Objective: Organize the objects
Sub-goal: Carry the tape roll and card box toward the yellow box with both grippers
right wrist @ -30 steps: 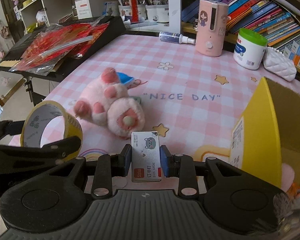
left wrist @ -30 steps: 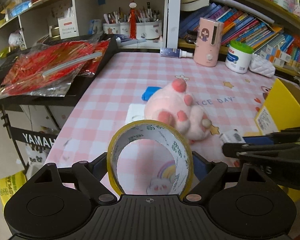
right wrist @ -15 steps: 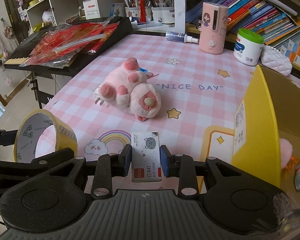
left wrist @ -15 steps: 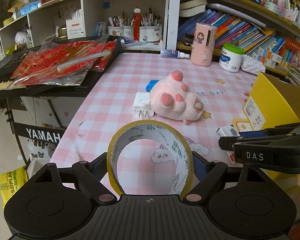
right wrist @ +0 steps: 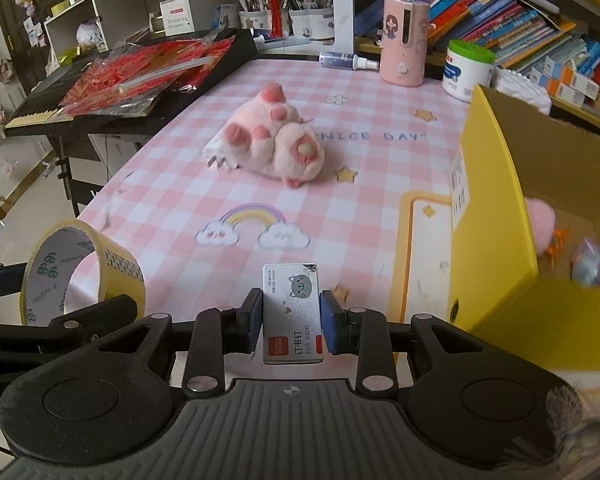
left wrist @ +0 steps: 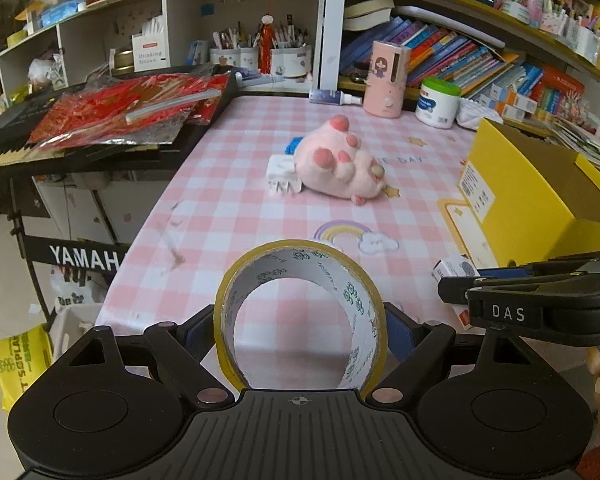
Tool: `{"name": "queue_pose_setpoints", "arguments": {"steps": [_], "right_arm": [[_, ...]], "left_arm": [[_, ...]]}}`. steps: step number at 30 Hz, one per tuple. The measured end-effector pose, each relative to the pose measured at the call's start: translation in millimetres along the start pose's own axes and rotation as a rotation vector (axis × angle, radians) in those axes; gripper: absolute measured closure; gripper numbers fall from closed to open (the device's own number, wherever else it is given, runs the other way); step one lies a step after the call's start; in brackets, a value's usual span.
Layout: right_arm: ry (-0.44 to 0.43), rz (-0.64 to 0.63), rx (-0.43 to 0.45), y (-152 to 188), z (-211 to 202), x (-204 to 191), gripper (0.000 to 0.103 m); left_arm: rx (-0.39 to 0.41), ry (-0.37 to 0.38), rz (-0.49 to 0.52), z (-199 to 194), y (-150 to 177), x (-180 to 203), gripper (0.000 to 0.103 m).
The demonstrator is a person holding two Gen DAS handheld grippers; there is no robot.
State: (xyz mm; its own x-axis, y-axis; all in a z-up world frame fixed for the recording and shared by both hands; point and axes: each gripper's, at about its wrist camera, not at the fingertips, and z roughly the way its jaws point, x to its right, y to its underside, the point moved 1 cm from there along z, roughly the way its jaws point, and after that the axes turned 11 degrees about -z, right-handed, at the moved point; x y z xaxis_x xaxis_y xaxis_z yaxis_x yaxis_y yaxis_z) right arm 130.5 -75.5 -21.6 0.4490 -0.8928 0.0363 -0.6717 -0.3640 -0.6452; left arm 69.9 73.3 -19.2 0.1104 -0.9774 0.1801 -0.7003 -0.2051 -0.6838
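Observation:
My left gripper (left wrist: 300, 330) is shut on a yellow tape roll (left wrist: 356, 280), held upright above the near table edge; the roll also shows at the left of the right wrist view (right wrist: 120, 268). My right gripper (right wrist: 292, 320) is shut on a small staples box (right wrist: 292, 308) with a cat face; the box shows in the left wrist view (left wrist: 454, 272). A pink plush toy (left wrist: 340, 164) lies mid-table on a white charger (left wrist: 280, 170). The open yellow box (right wrist: 492, 216) stands right, holding a pink fluffy item (right wrist: 540, 220) and a small grey toy (right wrist: 588, 268).
A pink checked tablecloth (left wrist: 240, 208) covers the table. A keyboard with red packets (left wrist: 120, 116) stands at left. At the back are a pink dispenser (left wrist: 388, 80), a white jar (left wrist: 438, 102), a spray bottle (left wrist: 336, 98) and shelves of books (left wrist: 480, 60).
Both grippers have pulled back and risen from the table, each keeping its object. The plush toy and yellow box now look farther away.

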Motion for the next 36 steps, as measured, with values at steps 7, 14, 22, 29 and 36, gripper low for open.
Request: {"name": "queue_pose_setpoints", "arguments": {"steps": [7, 14, 22, 29, 36], "right_arm": [[0.013, 0.04, -0.002, 28, -21, -13, 0.075], [0.032, 0.091, 0.0, 53, -39, -20, 0.075], [0.055, 0.126, 0.007, 77, -58, -24, 0.075], [0.093, 0.178, 0.005, 97, -72, -17, 0.075], [0.147, 0.238, -0.003, 116, -86, -4, 0.075]], "left_arm": [[-0.017, 0.021, 0.031, -20, 22, -3, 0.018], [-0.029, 0.044, 0.069, -36, 41, -1, 0.018], [-0.04, 0.079, 0.109, -48, 56, 6, 0.018], [-0.059, 0.13, 0.162, -51, 67, 20, 0.018], [-0.072, 0.187, 0.213, -51, 73, 39, 0.018]]}}
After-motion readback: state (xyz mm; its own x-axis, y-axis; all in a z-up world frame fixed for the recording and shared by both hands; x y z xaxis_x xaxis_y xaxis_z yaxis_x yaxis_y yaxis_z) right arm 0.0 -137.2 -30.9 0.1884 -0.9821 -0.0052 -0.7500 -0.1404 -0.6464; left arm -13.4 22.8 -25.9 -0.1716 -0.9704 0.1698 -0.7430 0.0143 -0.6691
